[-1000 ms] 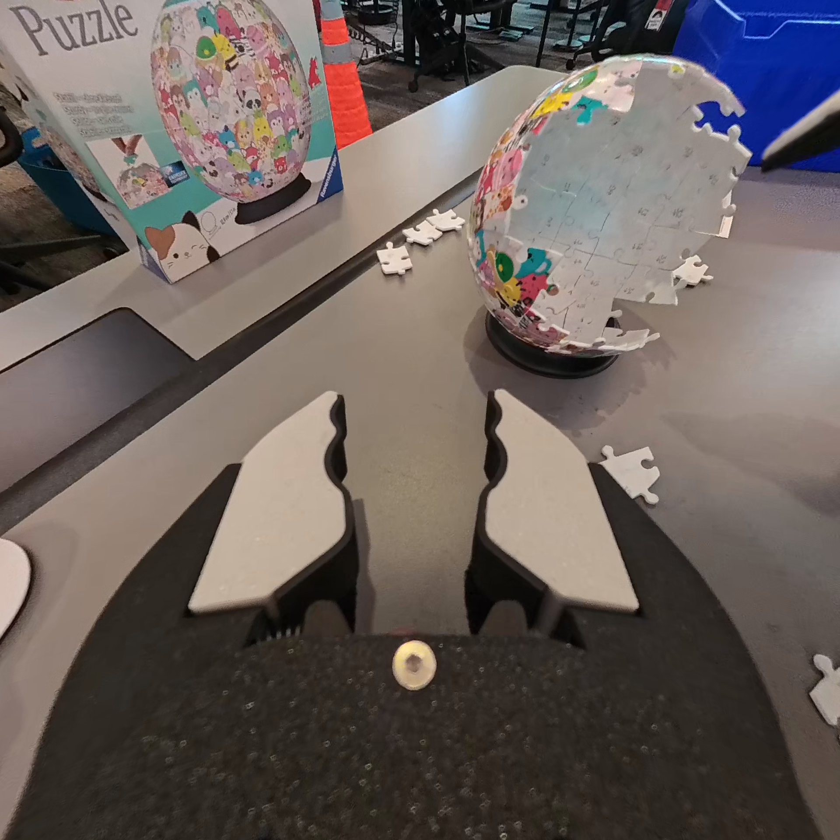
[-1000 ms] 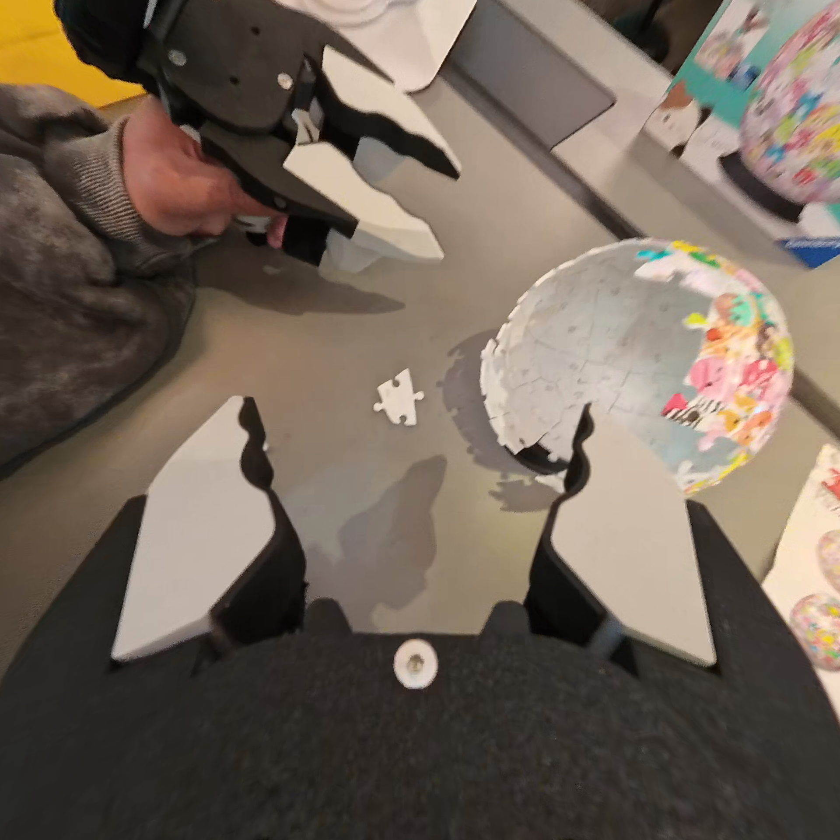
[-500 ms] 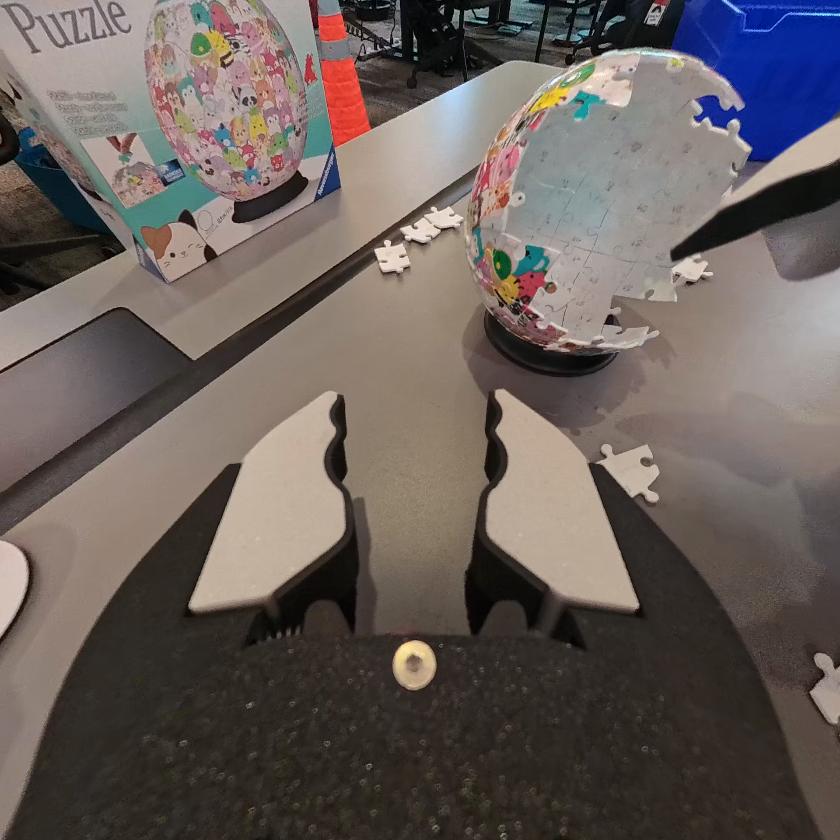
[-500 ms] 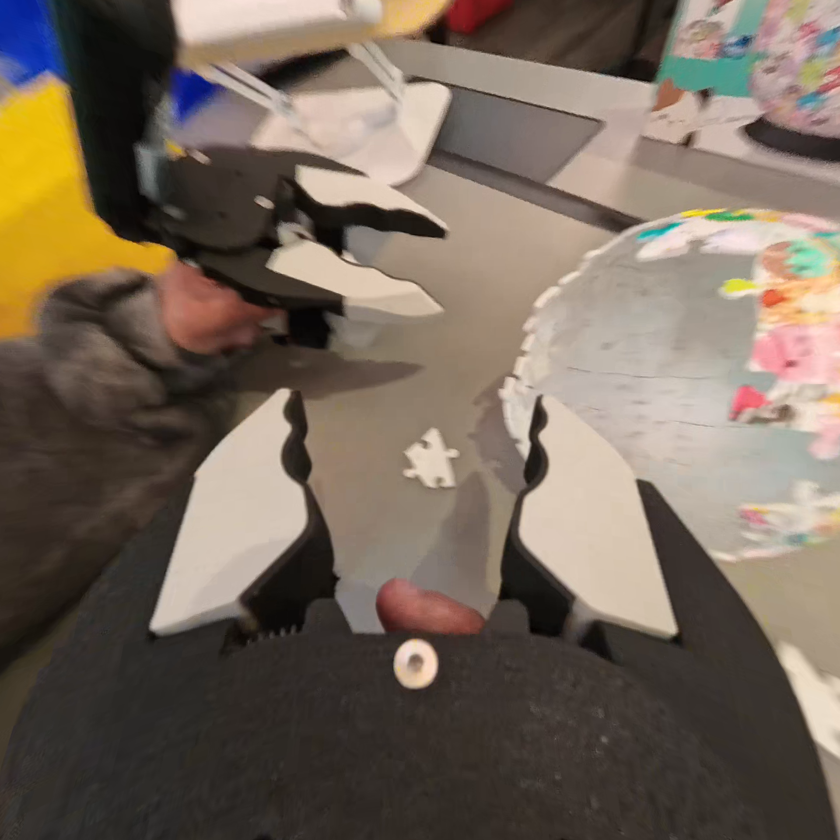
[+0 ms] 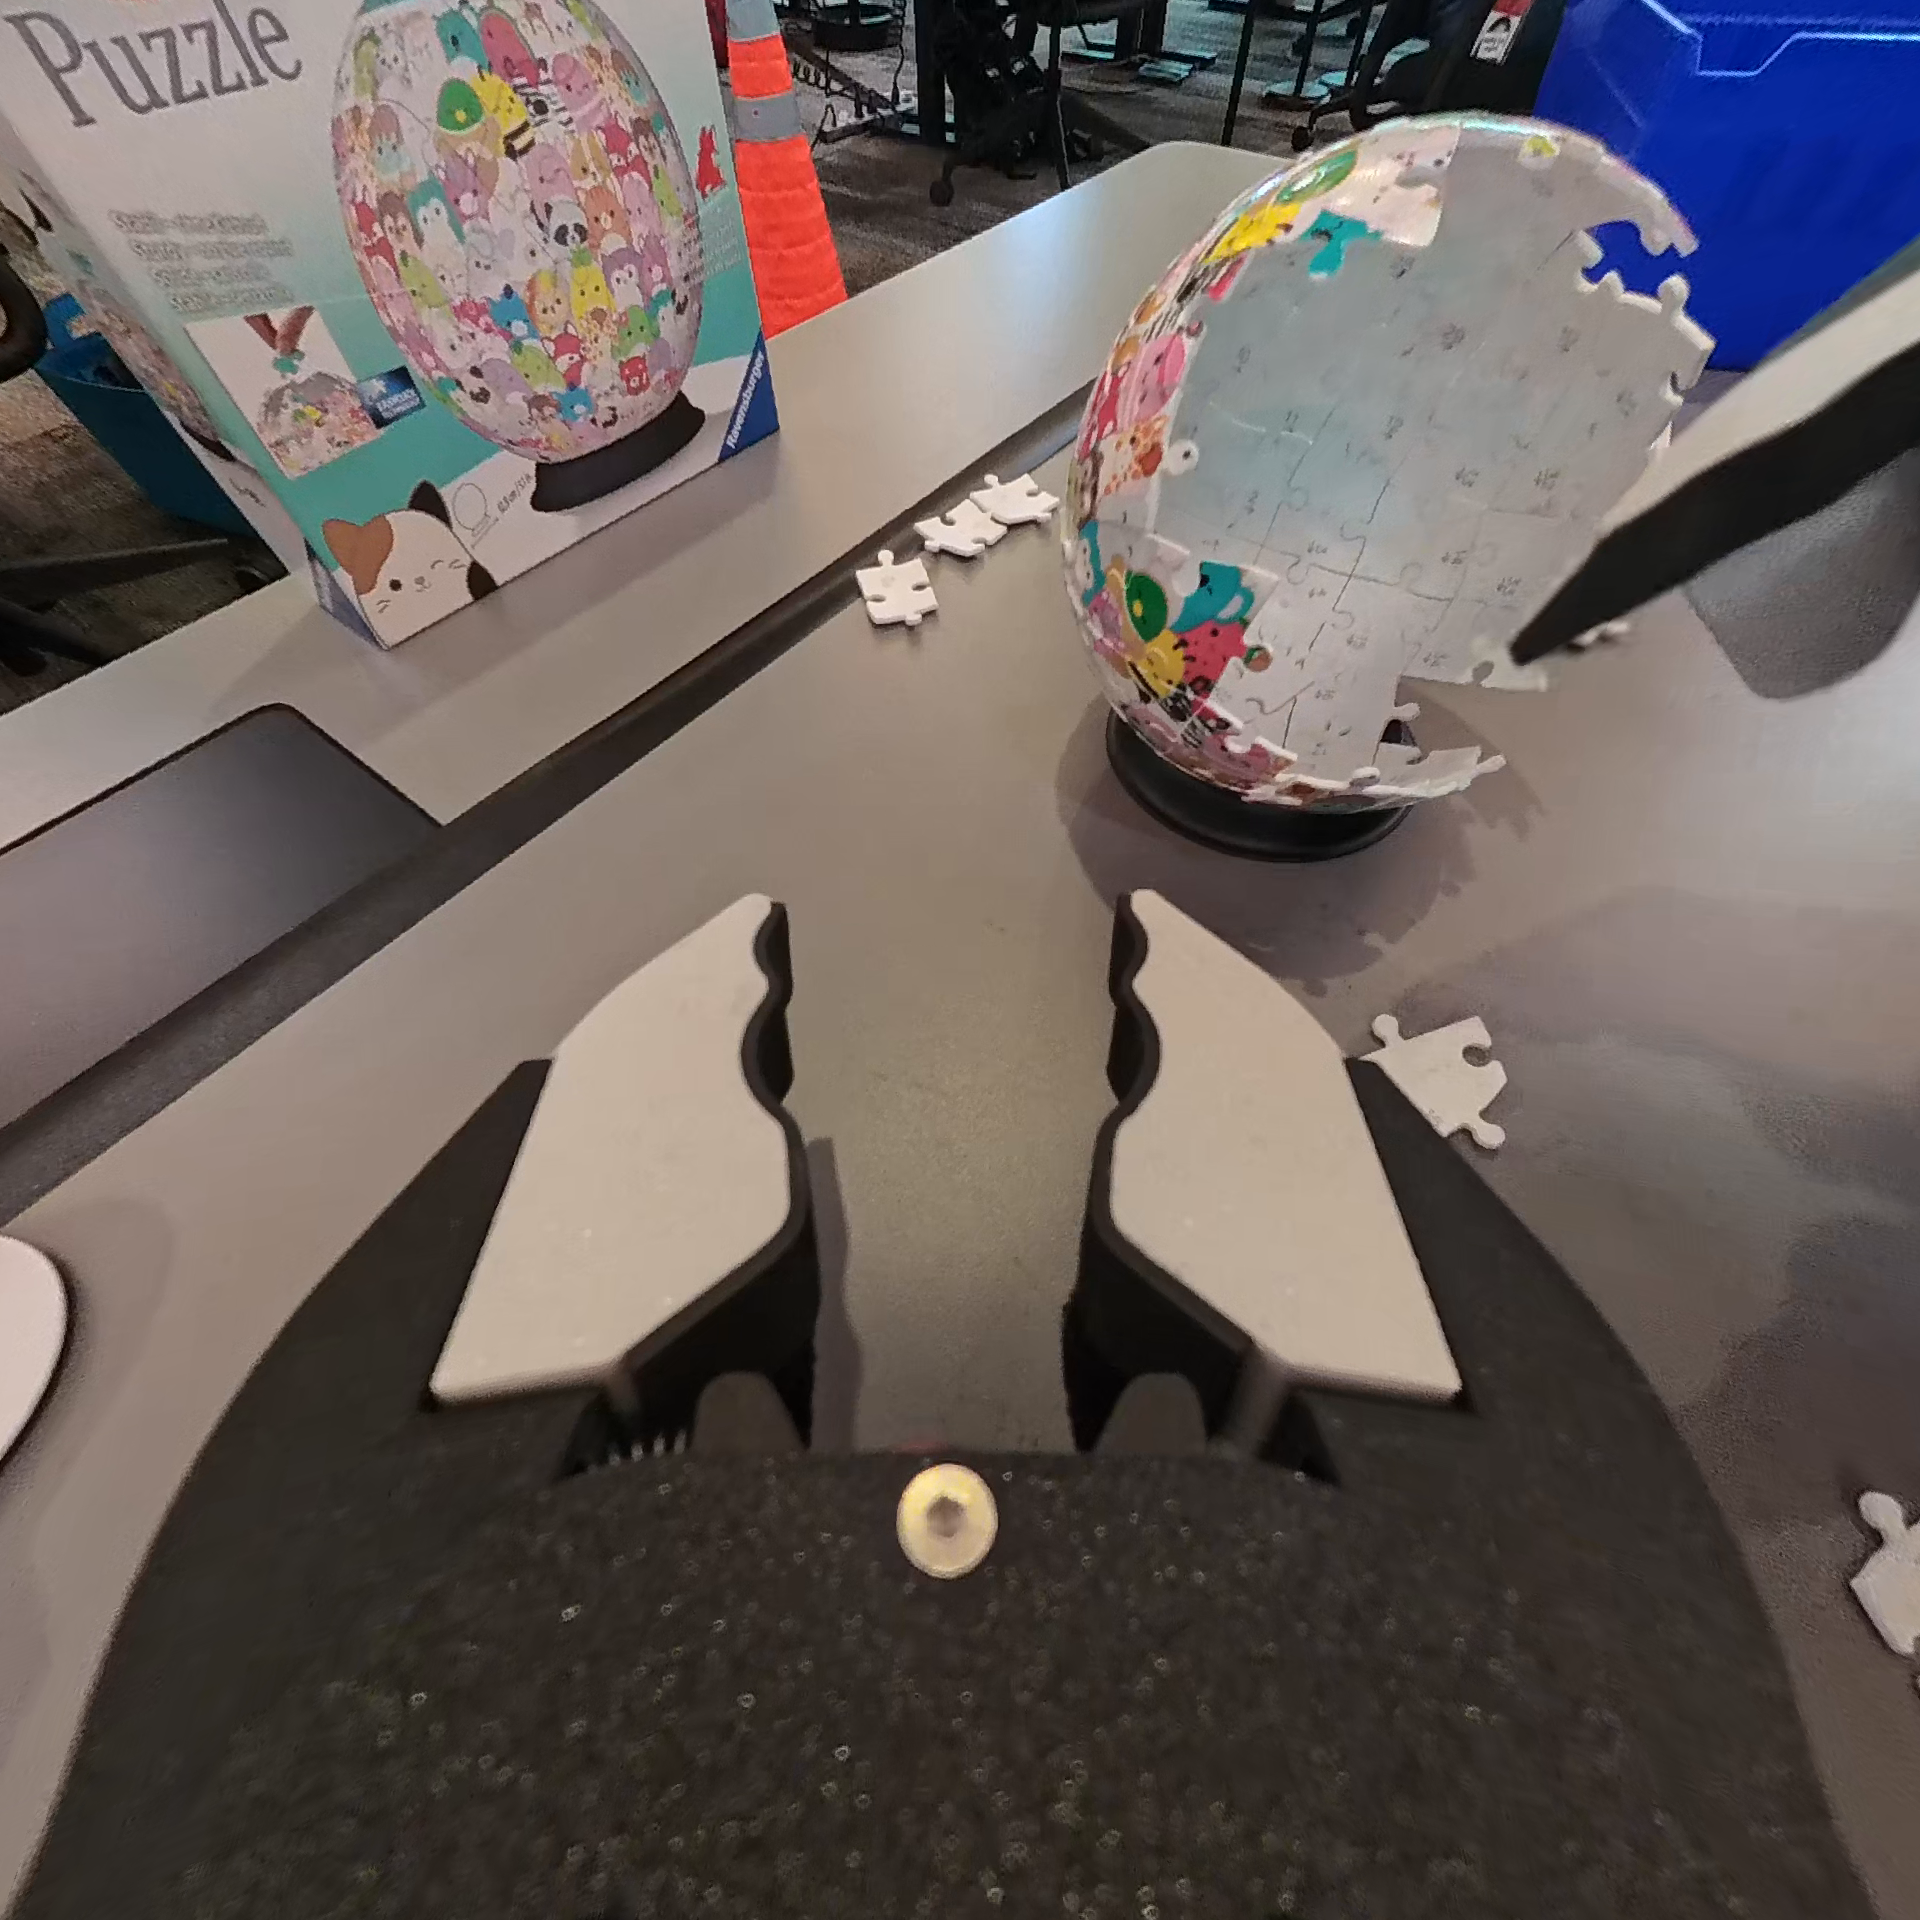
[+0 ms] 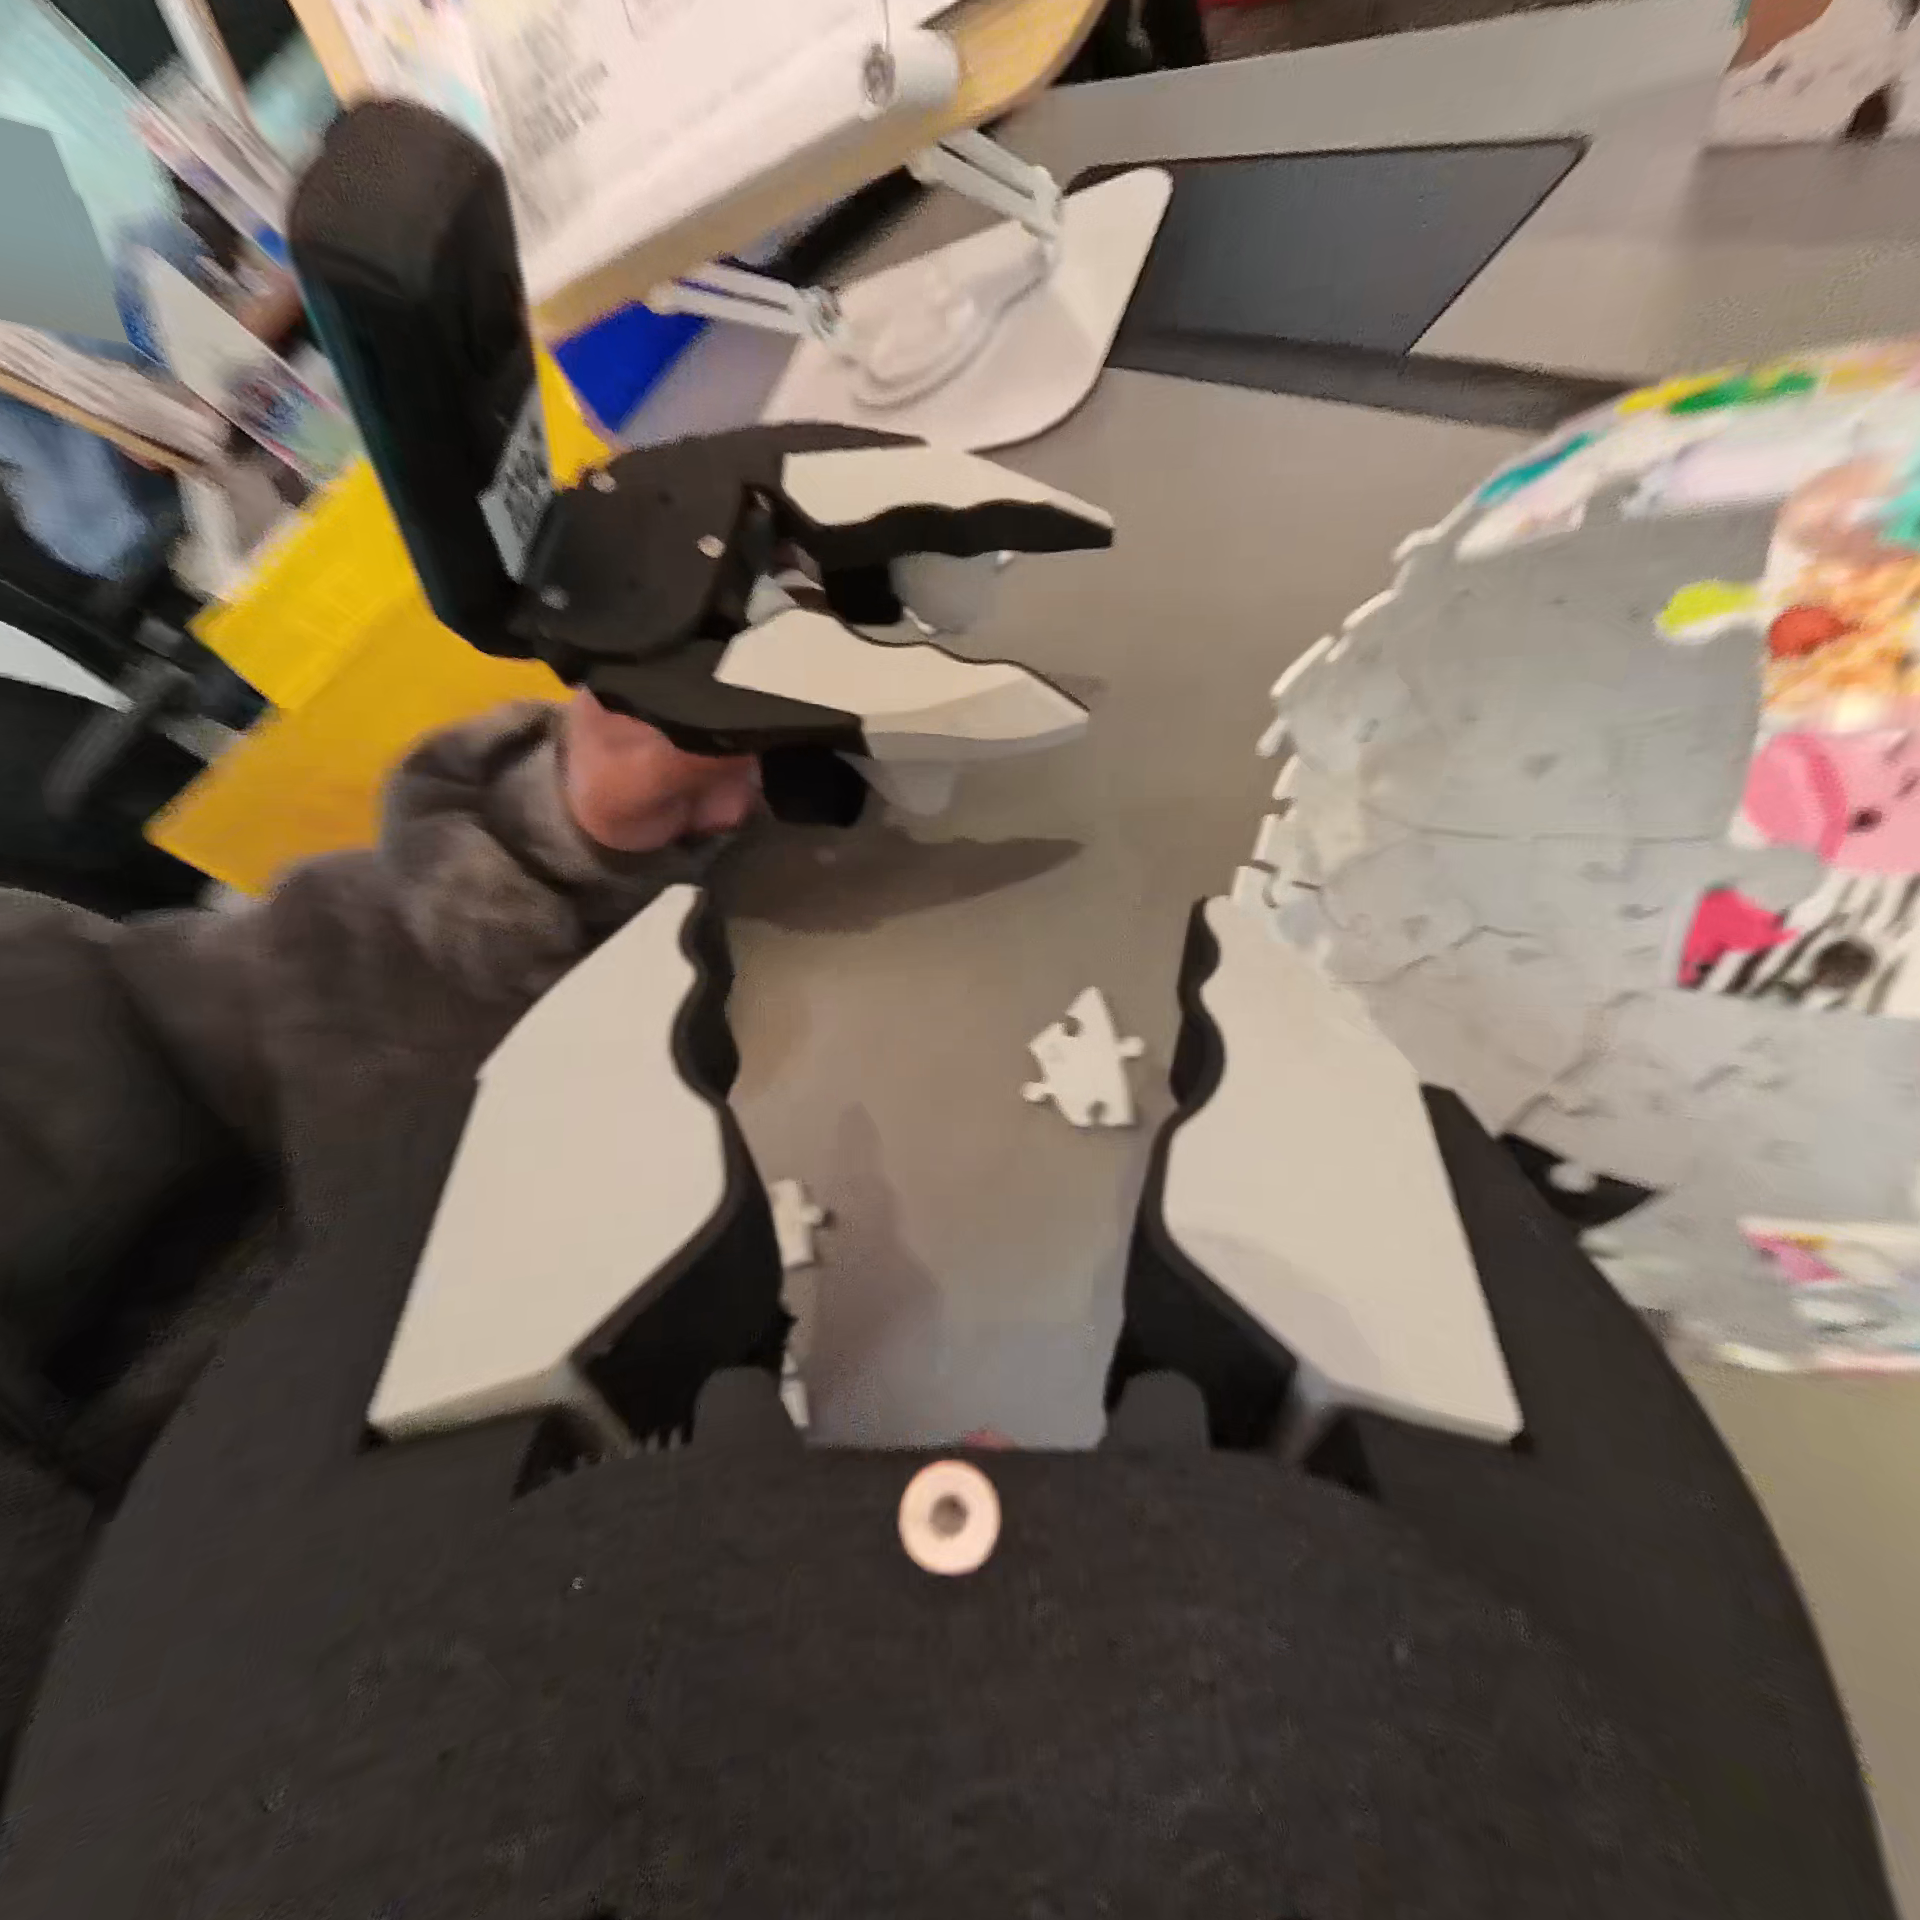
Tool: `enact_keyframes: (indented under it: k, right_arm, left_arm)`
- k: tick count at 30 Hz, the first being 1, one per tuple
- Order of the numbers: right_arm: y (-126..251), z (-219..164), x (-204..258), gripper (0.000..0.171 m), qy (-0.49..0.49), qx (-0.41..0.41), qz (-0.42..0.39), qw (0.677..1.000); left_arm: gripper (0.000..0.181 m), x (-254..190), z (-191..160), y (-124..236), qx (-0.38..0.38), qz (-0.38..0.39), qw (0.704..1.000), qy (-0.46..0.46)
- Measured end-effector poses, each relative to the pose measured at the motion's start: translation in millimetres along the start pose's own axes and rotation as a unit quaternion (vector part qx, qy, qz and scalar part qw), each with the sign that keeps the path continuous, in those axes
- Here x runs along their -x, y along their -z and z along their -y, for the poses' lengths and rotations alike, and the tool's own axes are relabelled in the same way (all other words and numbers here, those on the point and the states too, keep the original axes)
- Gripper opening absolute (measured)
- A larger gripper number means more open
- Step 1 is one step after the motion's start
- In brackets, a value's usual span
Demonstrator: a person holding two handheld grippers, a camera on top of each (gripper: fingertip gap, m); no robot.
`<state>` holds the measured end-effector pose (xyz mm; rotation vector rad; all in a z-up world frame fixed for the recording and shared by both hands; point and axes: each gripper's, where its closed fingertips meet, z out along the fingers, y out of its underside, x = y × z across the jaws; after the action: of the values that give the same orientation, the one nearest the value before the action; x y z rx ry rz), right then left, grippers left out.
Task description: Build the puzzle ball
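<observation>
The half-built puzzle ball stands on a black round stand on the grey table, its open white inside facing me; it also shows in the right wrist view. My left gripper is open and empty, low over the table short of the ball. My right gripper is open and empty, with a white loose piece lying on the table between its fingertips. One right gripper finger reaches in by the ball's open edge. The left gripper shows beyond, held by a hand.
A loose piece lies right of my left gripper, another at the right edge, and three left of the ball. The puzzle box stands back left. A white stand base and a grey sleeve are near.
My right gripper has swung down beside the ball and its jaws have narrowed; its finger now shows lower in the left wrist view. My left gripper has not moved.
</observation>
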<state>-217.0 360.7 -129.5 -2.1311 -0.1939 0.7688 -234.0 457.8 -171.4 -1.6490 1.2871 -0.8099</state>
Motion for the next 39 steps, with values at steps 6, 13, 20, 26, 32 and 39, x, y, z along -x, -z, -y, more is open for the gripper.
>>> enact_keyframes:
  k: [6,13,20,26,32,39]
  right_arm:
    - [-2,-16,-25,0.083,0.150,0.112,-0.128,0.974]
    - [-13,-36,-61,0.082,0.275,0.230,-0.242,0.902]
    - [-23,-27,-79,0.085,0.264,0.243,-0.277,0.891]
    - [-30,-39,-101,0.087,0.235,0.299,-0.302,0.874]
    - [-33,-39,-98,0.087,0.186,0.295,-0.267,0.898]
    - [-32,-38,-100,0.083,0.163,0.294,-0.259,0.905]
  left_arm:
    - [0.059,-1,0,0,0.002,0.000,1.000,-0.001]
    - [0.059,0,0,0,0.001,-0.001,1.000,-0.001]
    - [0.059,0,-1,0,0.002,-0.001,1.000,0.000]
    - [0.059,-1,-1,0,0.002,-0.003,1.000,0.001]
    - [0.059,-1,-1,0,0.003,-0.003,1.000,0.000]
    - [0.059,-2,-2,-1,0.006,-0.004,1.000,-0.002]
